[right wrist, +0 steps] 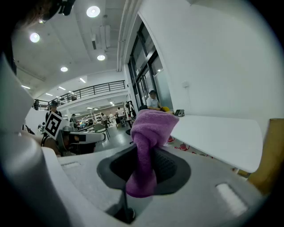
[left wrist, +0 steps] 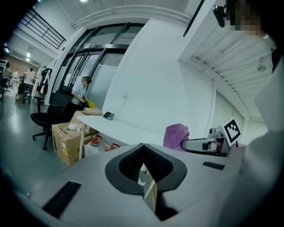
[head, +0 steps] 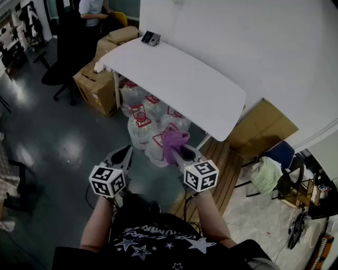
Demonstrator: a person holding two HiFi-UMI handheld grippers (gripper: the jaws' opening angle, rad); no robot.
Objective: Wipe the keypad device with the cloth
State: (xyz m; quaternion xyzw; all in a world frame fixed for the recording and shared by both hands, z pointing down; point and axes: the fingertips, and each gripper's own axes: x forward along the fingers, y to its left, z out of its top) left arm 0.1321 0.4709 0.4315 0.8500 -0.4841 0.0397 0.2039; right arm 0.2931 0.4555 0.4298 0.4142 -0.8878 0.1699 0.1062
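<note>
An open workshop-style hall with office furniture and stored stock

A glossy grey concrete floor (head: 58, 142) runs under a long white rounded table (head: 179, 84) at 12 o'clock. Brown cardboard boxes (head: 97, 87) and a black wheeled office chair (head: 58, 74) stand at 11 o'clock. Clear plastic bags with red labels (head: 142, 118) are stacked beneath the table, and a slatted wooden pallet (head: 222, 169) lies at 3 o'clock. Black-framed glass partitions (left wrist: 88, 66), a railed upper gallery (right wrist: 95, 91) and round ceiling lamps (right wrist: 93, 11) show a tall shared work space, with people standing at distant stations (right wrist: 100, 117).
</note>
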